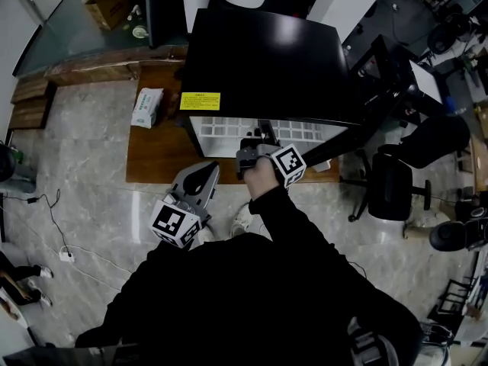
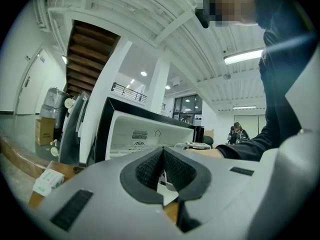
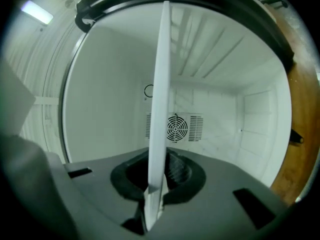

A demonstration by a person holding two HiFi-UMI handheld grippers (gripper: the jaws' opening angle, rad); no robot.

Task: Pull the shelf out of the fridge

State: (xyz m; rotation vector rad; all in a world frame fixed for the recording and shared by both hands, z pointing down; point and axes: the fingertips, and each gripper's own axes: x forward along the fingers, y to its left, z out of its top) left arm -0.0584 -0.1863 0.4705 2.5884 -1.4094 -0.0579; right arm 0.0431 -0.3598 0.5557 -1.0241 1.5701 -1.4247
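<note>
A small black fridge stands open on a low wooden platform, its white inside facing me. The white shelf lies across the opening. My right gripper is at the shelf's front edge. In the right gripper view the shelf runs edge-on between the dark pads, and the right gripper is shut on it. My left gripper hangs back, below and left of the opening. In its own view the left gripper is shut, pads touching with nothing between them, and the fridge lies beyond.
A tissue pack lies on the platform left of the fridge. A black office chair and a dark desk frame stand to the right. A round fan vent sits in the fridge's back wall. A cable and power strip lie on the floor at left.
</note>
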